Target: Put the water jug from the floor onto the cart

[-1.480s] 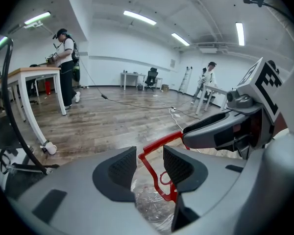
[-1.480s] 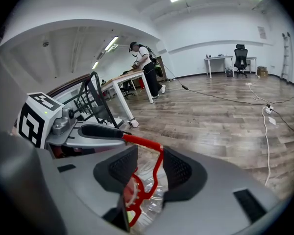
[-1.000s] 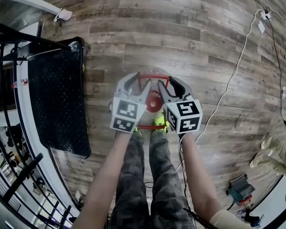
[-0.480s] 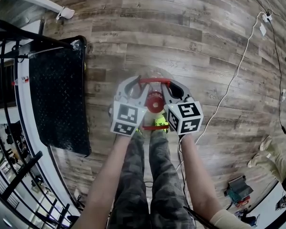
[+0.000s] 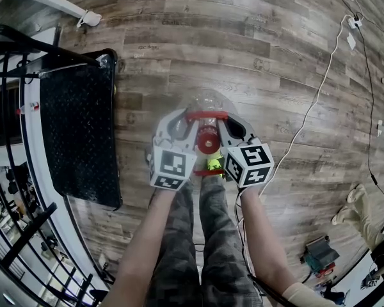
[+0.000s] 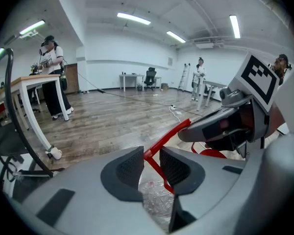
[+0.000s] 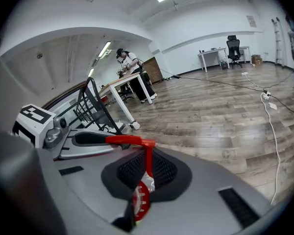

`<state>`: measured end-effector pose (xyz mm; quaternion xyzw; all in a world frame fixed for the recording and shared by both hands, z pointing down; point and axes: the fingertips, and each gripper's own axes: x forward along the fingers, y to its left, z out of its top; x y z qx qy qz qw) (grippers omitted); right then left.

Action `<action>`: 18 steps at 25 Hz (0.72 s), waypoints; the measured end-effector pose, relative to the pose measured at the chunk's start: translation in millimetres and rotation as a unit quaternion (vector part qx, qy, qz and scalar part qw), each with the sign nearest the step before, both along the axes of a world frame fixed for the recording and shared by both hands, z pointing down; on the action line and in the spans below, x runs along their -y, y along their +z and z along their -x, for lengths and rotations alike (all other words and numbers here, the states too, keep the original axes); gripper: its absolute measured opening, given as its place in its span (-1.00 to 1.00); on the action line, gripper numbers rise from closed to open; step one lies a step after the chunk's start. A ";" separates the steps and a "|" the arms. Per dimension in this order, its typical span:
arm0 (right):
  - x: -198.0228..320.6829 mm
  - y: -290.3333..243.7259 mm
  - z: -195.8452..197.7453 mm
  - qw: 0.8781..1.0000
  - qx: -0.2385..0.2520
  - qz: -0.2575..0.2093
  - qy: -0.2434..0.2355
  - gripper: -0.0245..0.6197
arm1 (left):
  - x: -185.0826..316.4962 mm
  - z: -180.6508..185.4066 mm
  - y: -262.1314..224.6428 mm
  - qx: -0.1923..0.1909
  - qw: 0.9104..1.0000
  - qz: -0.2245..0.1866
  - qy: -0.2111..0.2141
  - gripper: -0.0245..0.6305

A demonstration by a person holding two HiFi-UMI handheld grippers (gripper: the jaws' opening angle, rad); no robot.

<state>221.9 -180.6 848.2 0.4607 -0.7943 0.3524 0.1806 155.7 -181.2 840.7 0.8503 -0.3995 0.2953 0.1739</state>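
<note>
The clear water jug (image 5: 203, 101) stands on the wood floor between my feet, with a red cap (image 5: 208, 139) and a red wire handle (image 5: 207, 115) across its top. My left gripper (image 5: 179, 121) reaches the handle's left end. Its jaws are closing, and the red bar (image 6: 162, 140) runs between the pads (image 6: 130, 168) with a gap left. Clear plastic (image 6: 156, 202) shows below them. My right gripper (image 5: 233, 123) is shut on the handle's right upright (image 7: 148, 163), just above the cap (image 7: 139, 202). The cart's black deck (image 5: 77, 126) lies to the left.
The cart's black tube frame (image 5: 25, 50) rises at the far left. A white cable (image 5: 307, 107) trails over the floor on the right. Tools (image 5: 321, 254) lie at the lower right. A white table leg (image 5: 51, 4) stands at the upper left, where a person (image 6: 51, 77) stands.
Both grippers have drawn in onto the red handle. The right jaws have shut on it, and the left jaws have narrowed around it. The jug's clear dome now shows beyond them.
</note>
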 end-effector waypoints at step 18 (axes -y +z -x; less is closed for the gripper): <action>7.9 -95.2 8.7 0.999 -0.011 -0.036 -0.015 -0.85 | 6.7 8.0 -93.7 0.003 0.999 -0.035 0.002 -0.60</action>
